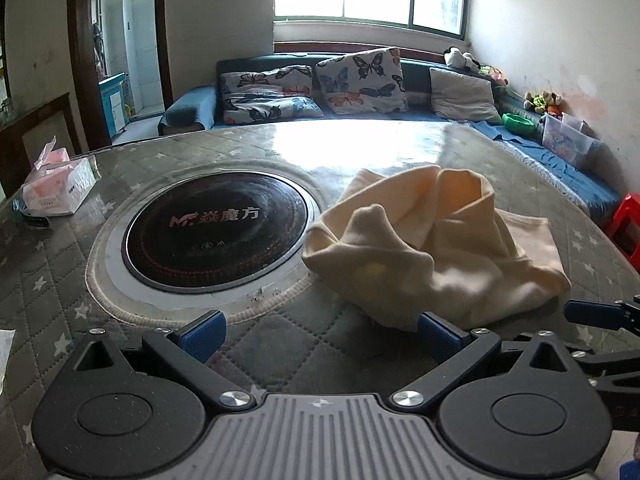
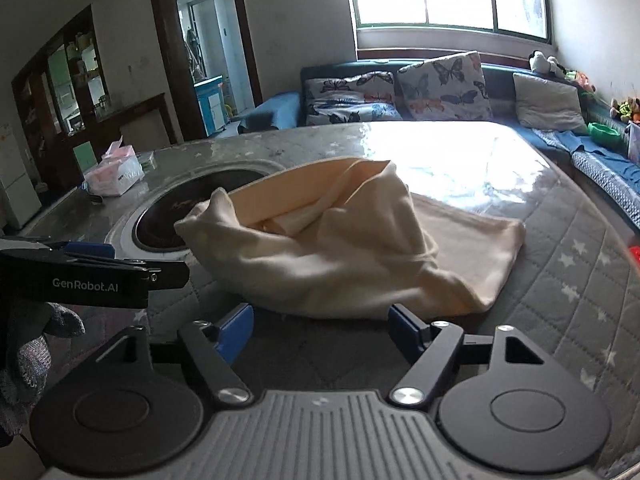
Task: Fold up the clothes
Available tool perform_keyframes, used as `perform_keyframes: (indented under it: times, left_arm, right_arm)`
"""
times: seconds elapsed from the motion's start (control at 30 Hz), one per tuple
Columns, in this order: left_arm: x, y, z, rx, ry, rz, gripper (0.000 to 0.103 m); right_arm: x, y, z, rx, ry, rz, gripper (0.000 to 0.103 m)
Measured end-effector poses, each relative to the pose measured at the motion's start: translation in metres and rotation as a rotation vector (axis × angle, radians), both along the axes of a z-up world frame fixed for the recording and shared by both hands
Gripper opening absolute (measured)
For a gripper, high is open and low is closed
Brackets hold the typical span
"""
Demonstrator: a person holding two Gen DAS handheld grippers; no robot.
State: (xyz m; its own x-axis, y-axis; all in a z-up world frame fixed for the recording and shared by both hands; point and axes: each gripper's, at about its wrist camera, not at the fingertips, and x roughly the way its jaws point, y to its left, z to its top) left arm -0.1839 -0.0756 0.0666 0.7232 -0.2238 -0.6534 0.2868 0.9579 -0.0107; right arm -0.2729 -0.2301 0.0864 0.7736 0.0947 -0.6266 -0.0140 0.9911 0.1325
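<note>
Standing at table point(image 1: 48, 280): quilted grey star-print cover under a glossy clear sheet, window glare on the far half.
Tissue box point(image 1: 56, 192): far left of the table, pink tissue sticking up, well apart from the cloth.
Cooktop point(image 1: 216, 228): round black plate with a pale ring, set into the table left of centre; red and white lettering on it.
Left gripper point(image 1: 320, 332): low over the near table edge, jaws spread wide, nothing between them; its right blue pad point(image 1: 436, 332) sits just at the cloth's near edge, contact cannot be told.
Gloved hand point(image 2: 28, 356): grey knit glove, seen at the left of the right wrist view, holding the left gripper's black body.
Cloth point(image 1: 432, 252): cream garment, crumpled in a heap on the table right of the cooktop; its left edge overlaps the cooktop's ring, a flatter part lies out to the right.
Right gripper point(image 2: 320, 332): jaws wide apart, empty, just before the cloth's near edge.
Sofa point(image 1: 560, 168): blue, along the far and right walls, butterfly cushions on it.
</note>
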Motion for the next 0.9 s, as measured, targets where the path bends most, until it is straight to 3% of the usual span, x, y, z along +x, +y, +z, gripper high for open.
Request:
perform_keyframes:
  times: [0.9]
  left_arm:
    - [-0.012,-0.008,-0.015,0.048,0.015,-0.023,0.103]
  right_arm:
    - [-0.012,0.016,-0.018,-0.053,0.065,-0.032,0.084]
